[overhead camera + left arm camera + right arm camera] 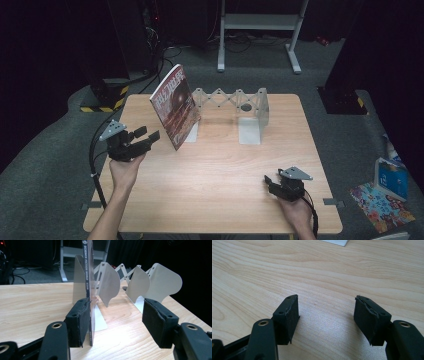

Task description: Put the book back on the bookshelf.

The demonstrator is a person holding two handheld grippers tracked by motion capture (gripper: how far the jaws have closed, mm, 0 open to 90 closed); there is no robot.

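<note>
A reddish magazine (174, 105) stands on edge and leans against the left end of a grey accordion book rack (232, 100) at the back of the wooden table (225, 170). My left gripper (147, 134) hovers just left of the magazine's near edge, its jaws open. In the left gripper view the magazine's spine (88, 277) sits inside the gap of the left gripper (116, 315), right against the left pad (80, 320), with the right pad well apart from it; the rack's plates (140, 282) stand behind. My right gripper (270, 181) rests low at the front right, and the right gripper (327, 312) is open over bare wood.
The rack's flat base plates (249, 132) lie on the table behind the middle. On the floor, a black stand with striped feet (102, 97) is back left, a white frame (260, 30) is behind, and books (390, 180) lie at the right.
</note>
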